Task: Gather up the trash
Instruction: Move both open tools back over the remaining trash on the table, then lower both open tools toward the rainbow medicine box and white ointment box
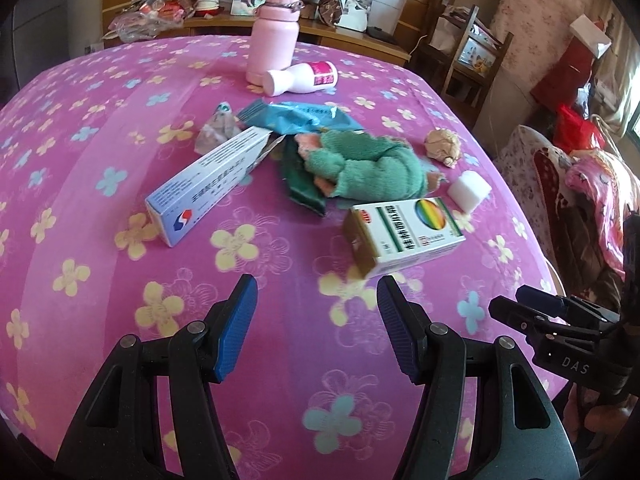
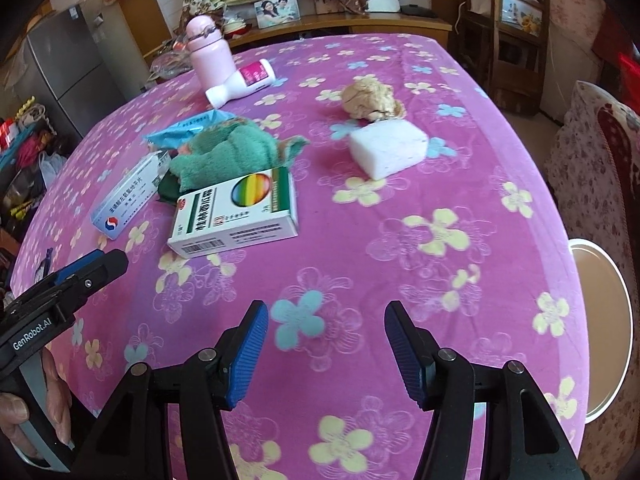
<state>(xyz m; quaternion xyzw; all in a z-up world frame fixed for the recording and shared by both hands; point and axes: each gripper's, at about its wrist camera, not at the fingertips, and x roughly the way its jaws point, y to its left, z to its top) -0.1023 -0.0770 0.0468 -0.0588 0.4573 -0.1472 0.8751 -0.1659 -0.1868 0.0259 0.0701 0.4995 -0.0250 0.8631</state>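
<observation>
Trash lies on a pink flowered tablecloth (image 1: 120, 80). A rainbow-printed medicine box (image 1: 404, 234) (image 2: 236, 212) lies nearest, just beyond my open, empty left gripper (image 1: 316, 292). A long blue-white box (image 1: 208, 186) (image 2: 128, 196), a teal wrapper (image 1: 296, 118), a green cloth (image 1: 368, 168) (image 2: 224, 152), a crumpled paper ball (image 1: 442, 146) (image 2: 370, 98), a white foam block (image 1: 468, 190) (image 2: 388, 150) and a tipped white bottle (image 1: 304, 78) (image 2: 240, 82) lie farther back. My right gripper (image 2: 326, 320) is open and empty above bare cloth.
An upright pink flask (image 1: 274, 32) (image 2: 206, 50) stands at the back. A round white-rimmed bin (image 2: 600, 328) sits off the table's right edge. Chairs (image 1: 468, 52) and a cluttered shelf (image 1: 280, 20) stand behind the table.
</observation>
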